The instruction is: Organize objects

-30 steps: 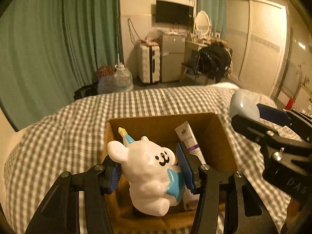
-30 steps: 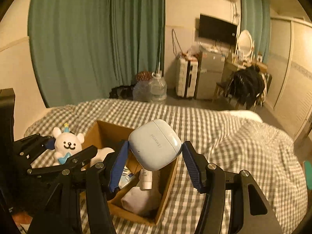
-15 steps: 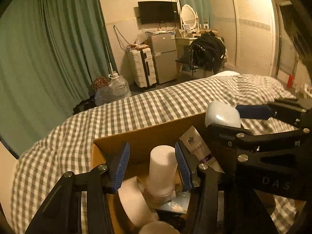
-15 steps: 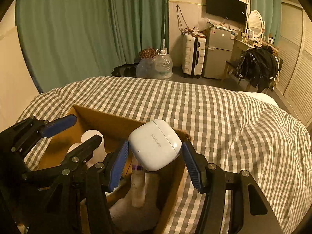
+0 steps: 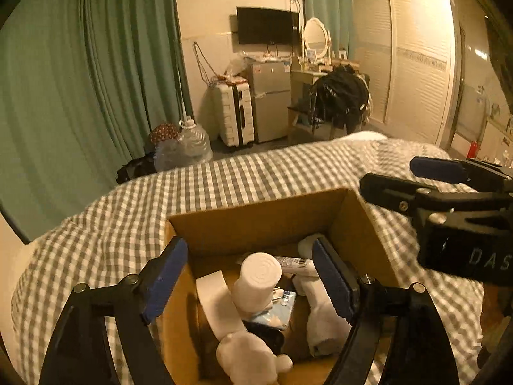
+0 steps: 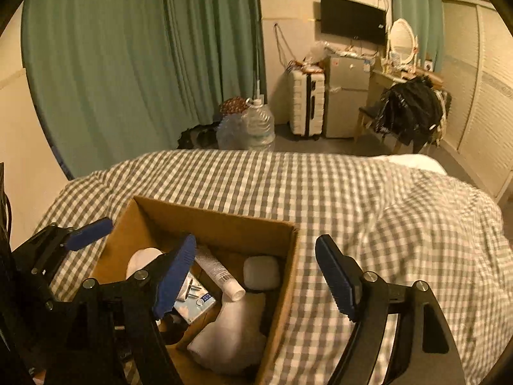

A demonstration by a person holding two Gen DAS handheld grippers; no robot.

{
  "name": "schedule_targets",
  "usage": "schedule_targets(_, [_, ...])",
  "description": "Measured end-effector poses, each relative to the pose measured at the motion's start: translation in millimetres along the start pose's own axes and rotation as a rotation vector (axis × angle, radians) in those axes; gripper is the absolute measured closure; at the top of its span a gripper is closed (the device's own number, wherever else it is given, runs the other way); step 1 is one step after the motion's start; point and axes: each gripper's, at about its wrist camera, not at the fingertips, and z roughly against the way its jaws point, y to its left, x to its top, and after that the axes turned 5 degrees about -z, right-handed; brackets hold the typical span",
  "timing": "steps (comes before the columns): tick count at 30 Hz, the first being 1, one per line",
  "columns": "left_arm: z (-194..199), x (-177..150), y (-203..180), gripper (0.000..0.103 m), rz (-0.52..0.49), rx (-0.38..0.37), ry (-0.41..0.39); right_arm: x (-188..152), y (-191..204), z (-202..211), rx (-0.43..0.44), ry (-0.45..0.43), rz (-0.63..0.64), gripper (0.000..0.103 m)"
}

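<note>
Green curtains (image 6: 144, 64); white suitcase (image 6: 306, 102); wall television (image 6: 352, 19); water jug (image 6: 258, 125).

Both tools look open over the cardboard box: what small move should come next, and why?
Probably lift both clear of the cardboard box. The left tool and right tool are open and hold nothing; the earbud case and white bear toy lie inside, and the checked bedspread shows nothing else to pick up.
</note>
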Motion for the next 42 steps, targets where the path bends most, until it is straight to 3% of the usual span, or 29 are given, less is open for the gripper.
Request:
schedule_targets(4, [35.0,12.3,0.4,0.006,-0.013,0.054,-0.030,7.0,2.7,43.6,-0.033,-0.060,0.002,0.023])
schedule_targets(18, [189.2,32.8,5.5,0.000,0.050,0.134,-0.226,13.7,42.7,205.8,-0.106,-0.269,0.047,0.013])
schedule_targets(23, [239.6,29.8,12.0,0.000,0.113,0.102,-0.280,3.2,50.5,265.0,-0.095,-0.364,0.025,0.008])
schedule_targets(28, [278.0,22.9,1.2,0.000,0.113,0.121,-0.329,-9.5,53.8,315.3,-0.106,-0.447,0.009,0.003])
schedule_targets(35, [300.9,-29.6,0.5,0.000,0.201,0.119,-0.389,-52.6,50.4,343.2,-0.124,-0.541,-0.041,0.001])
schedule_targets(42, [274.1,-92.0,-8.5,0.000,0.194,0.238,-0.415,-115.7,42.8,296.1,-0.153,-0.532,-0.044,0.001])
